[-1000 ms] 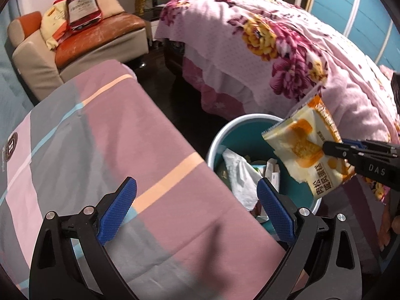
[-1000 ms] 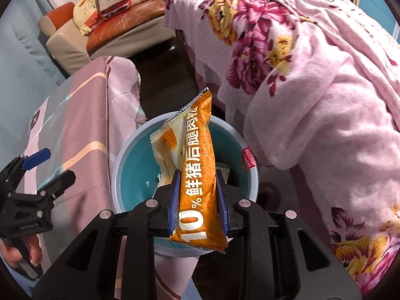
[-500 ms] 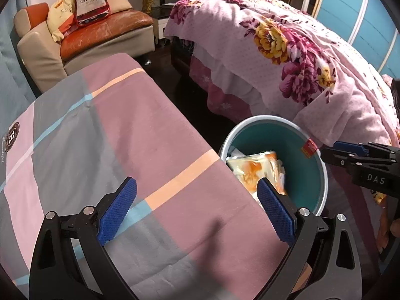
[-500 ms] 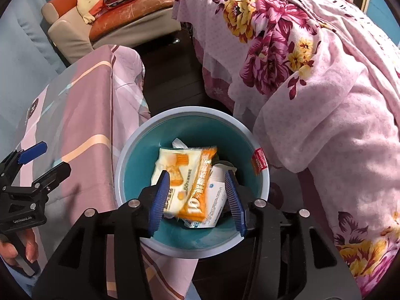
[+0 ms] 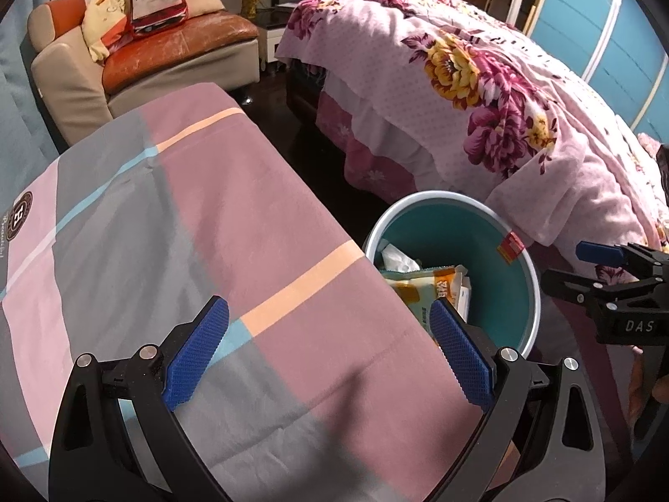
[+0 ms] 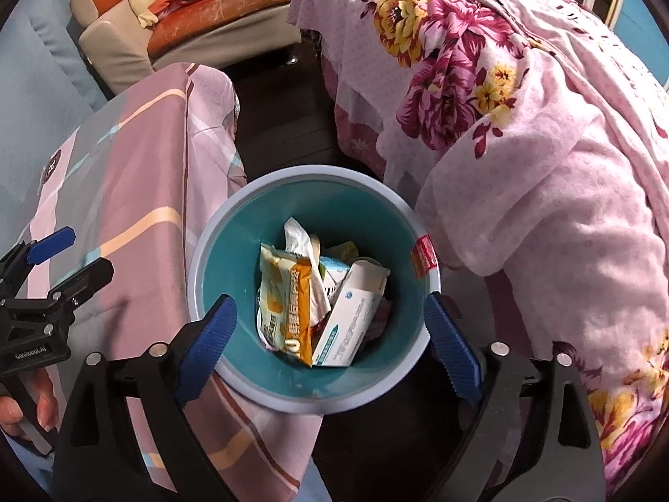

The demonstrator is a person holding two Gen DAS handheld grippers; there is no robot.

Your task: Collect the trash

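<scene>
Right gripper (image 6: 328, 343) hangs over the trash bin (image 6: 209, 247), jaws opening with nothing between them; the orange snack wrapper (image 6: 288, 297) lies inside. Left gripper (image 5: 328, 351) is spread and empty. Next, I'd guess: find more trash beyond the striped cloth (image 5: 200, 226).

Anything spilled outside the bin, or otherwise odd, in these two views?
Nothing stands out. The orange snack wrapper, white box and tissue lie inside the teal bin; no litter shows beside it. The right claw is opening above, with nothing between its jaws.
</scene>
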